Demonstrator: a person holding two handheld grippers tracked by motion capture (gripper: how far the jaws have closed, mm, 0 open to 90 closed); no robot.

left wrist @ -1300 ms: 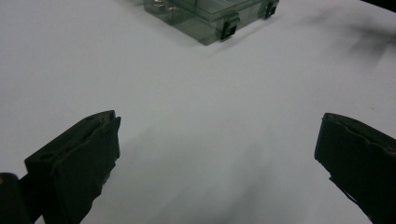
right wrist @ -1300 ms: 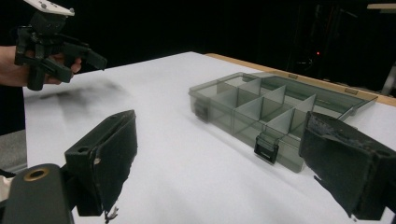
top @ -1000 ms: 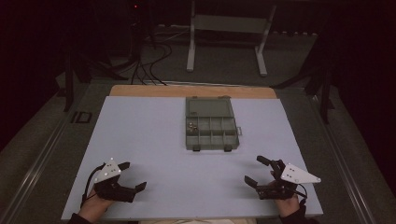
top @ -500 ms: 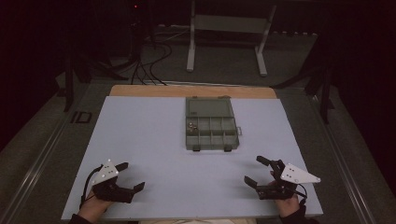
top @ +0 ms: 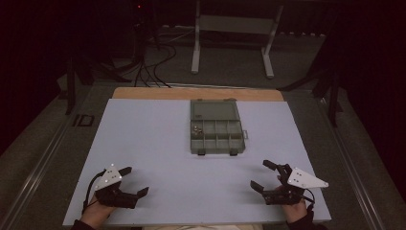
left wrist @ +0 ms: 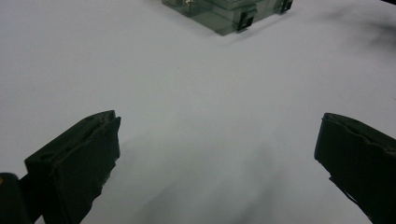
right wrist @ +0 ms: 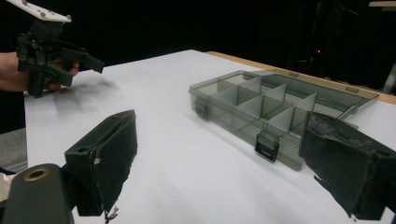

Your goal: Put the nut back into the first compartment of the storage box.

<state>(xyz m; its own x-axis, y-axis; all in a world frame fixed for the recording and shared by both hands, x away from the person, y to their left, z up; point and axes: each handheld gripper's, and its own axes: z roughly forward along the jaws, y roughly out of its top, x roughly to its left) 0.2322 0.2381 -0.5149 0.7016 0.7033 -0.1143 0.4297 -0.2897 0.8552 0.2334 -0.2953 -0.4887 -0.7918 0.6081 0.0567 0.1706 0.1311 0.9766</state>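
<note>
The high view looks forward and down from above the desk's (top: 153,139) near edge, taking in the whole top. Each tool view sits low over the near edge, close to the surface, facing inward between its own jaws. All three share the grey compartment box (top: 215,128) (left wrist: 224,11) (right wrist: 271,109) toward the far edge.

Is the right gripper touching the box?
Apart. The high view shows bare table between the right gripper and the box; in the right gripper view its open jaws frame the box from a distance.
</note>
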